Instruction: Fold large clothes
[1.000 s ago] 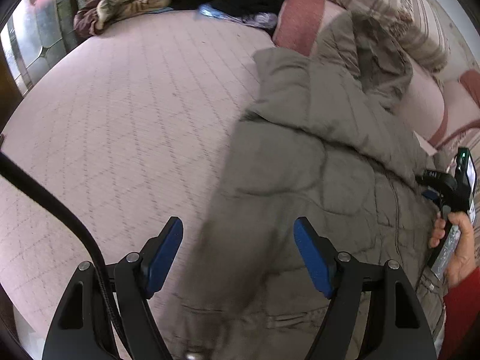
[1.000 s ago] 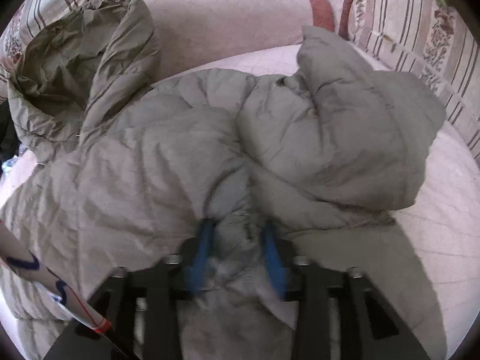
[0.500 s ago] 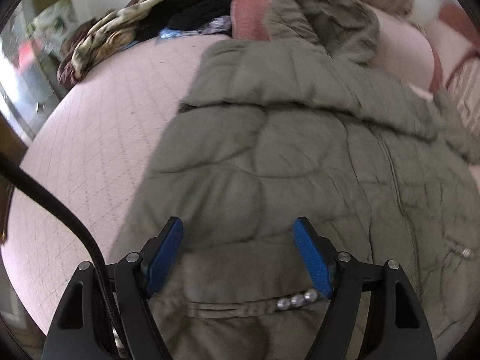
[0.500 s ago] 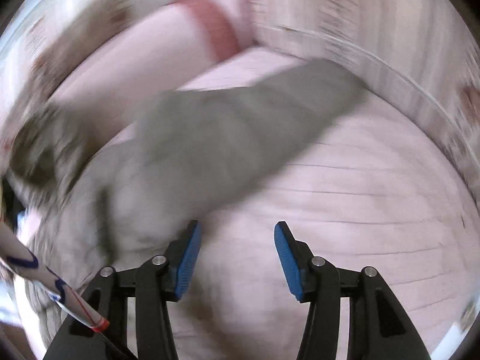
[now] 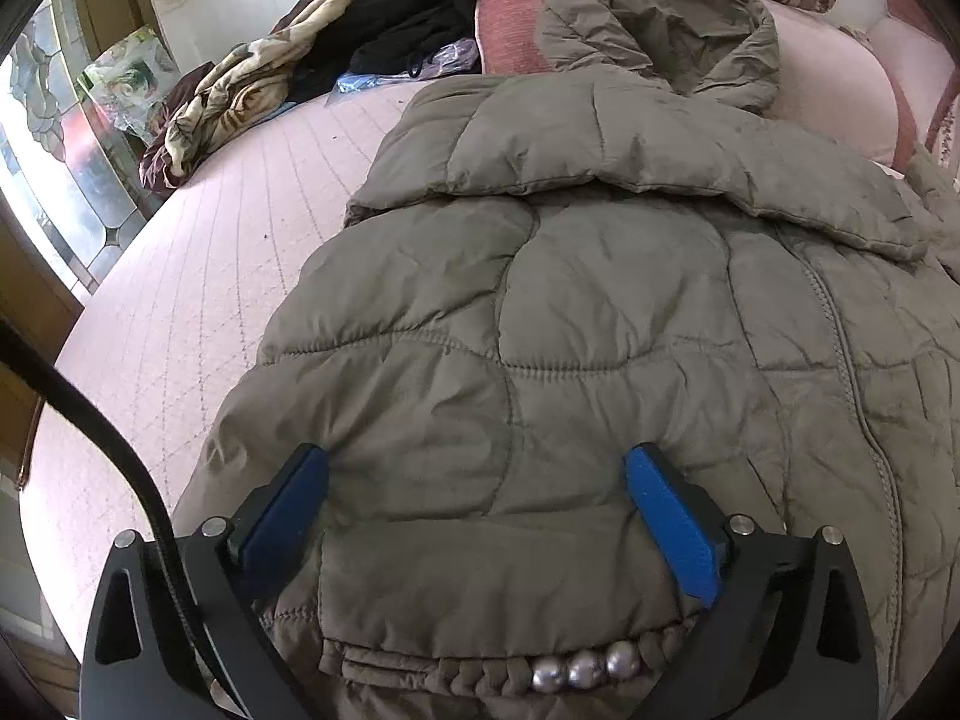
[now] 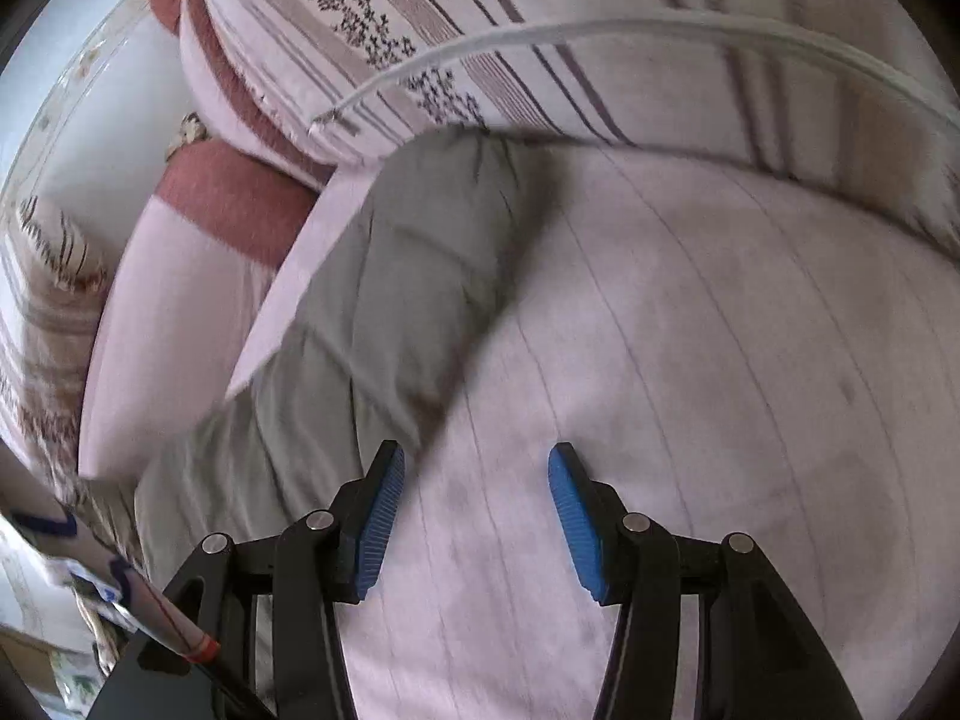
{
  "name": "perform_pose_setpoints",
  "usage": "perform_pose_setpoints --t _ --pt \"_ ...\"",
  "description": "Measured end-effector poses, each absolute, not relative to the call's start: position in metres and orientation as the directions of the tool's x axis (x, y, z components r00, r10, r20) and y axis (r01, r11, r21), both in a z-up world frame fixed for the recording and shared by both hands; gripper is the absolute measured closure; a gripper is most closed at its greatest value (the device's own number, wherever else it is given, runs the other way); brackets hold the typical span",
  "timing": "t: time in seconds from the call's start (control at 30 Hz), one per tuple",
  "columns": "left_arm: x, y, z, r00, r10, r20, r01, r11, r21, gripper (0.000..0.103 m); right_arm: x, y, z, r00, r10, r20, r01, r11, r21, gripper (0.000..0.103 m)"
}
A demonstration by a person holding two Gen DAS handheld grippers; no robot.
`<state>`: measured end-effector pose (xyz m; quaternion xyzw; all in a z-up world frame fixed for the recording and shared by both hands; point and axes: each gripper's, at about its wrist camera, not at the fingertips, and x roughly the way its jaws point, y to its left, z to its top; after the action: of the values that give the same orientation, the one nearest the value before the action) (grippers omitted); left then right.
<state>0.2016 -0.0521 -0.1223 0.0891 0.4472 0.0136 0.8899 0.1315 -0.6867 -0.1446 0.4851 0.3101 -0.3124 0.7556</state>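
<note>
A large olive-grey quilted puffer jacket (image 5: 600, 312) lies spread on a pink quilted bed, its hood (image 5: 654, 30) up against the pillows. My left gripper (image 5: 477, 468) is open, its blue pads on either side of the jacket's lower part near a row of silver snaps (image 5: 579, 669). In the right wrist view one jacket sleeve (image 6: 396, 300) lies stretched toward the pillows. My right gripper (image 6: 477, 468) is open and empty over the bare bedspread, just right of the sleeve.
Pink quilted bedspread (image 5: 198, 276) extends left. A pile of patterned and black clothes (image 5: 288, 66) lies at the far left corner. Striped pillows (image 6: 540, 48) line the headboard. A window or glass door (image 5: 54, 150) is at the left edge.
My right gripper let go of the jacket, opened and swung right over bare bedspread. My left gripper moved over the jacket's lower part, still open.
</note>
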Motion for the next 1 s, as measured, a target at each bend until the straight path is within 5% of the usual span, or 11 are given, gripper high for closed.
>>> perform_pose_setpoints --t 0.2,0.23,0.3,0.57,0.67,1.0 --pt "0.205 -0.054 -0.124 0.605 0.118 -0.788 0.048 0.982 0.183 0.002 0.163 -0.713 -0.144 0.559 -0.219 -0.8 0.818 0.304 0.488 0.05" --pt "0.205 -0.054 -0.124 0.604 0.121 -0.787 0.045 0.981 0.186 0.001 0.17 -0.715 -0.141 0.529 -0.23 -0.817 0.834 0.316 0.451 0.07" --pt "0.204 -0.054 -0.124 0.604 0.122 -0.788 0.045 0.981 0.186 0.001 0.177 -0.715 -0.131 0.51 -0.24 -0.826 0.843 0.33 0.424 0.092" --pt "0.202 -0.055 -0.122 0.606 0.125 -0.785 0.049 0.98 0.194 0.002 0.185 -0.669 -0.021 0.48 -0.428 -0.766 0.838 0.481 0.256 0.095" --pt "0.194 -0.056 -0.11 0.634 0.127 -0.763 0.069 0.973 0.219 0.01 0.185 -0.634 0.025 0.513 -0.46 -0.724 0.809 0.542 0.228 0.096" --pt "0.176 -0.002 -0.047 0.713 0.105 -0.693 -0.019 0.991 0.13 0.01 0.24 -0.441 0.131 0.713 -0.349 -0.608 0.554 0.812 0.184 0.095"
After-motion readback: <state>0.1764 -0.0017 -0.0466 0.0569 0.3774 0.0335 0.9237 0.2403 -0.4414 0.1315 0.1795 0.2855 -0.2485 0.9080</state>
